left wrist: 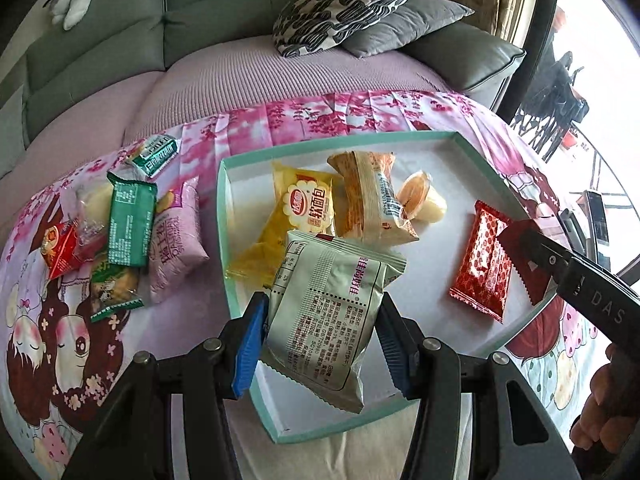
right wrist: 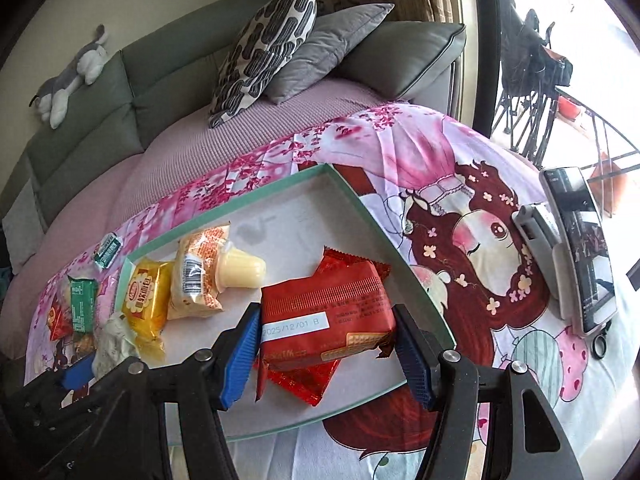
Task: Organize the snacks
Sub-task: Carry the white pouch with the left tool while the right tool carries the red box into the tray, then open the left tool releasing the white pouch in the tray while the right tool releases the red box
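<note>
My left gripper (left wrist: 320, 344) is shut on a silver-white snack packet (left wrist: 328, 312) and holds it above the near part of a teal-rimmed white tray (left wrist: 460, 138). My right gripper (right wrist: 326, 346) is shut on a red wafer packet (right wrist: 326, 314), held over another red packet (right wrist: 304, 380) lying in the tray (right wrist: 400, 248). The tray also holds a yellow bread packet (left wrist: 308, 204), an orange packet (left wrist: 368, 196), a jelly cup (left wrist: 422, 200) and a red packet (left wrist: 482, 264). The right gripper's finger (left wrist: 540, 246) shows at the right of the left wrist view.
Left of the tray, several loose snacks lie on the pink cartoon cloth: a green packet (left wrist: 132, 224), a pink packet (left wrist: 176, 240), a small green-white packet (left wrist: 158, 154), a red one (left wrist: 60, 252). A phone on a stand (right wrist: 580, 248) is at right. A sofa with cushions (right wrist: 272, 40) is behind.
</note>
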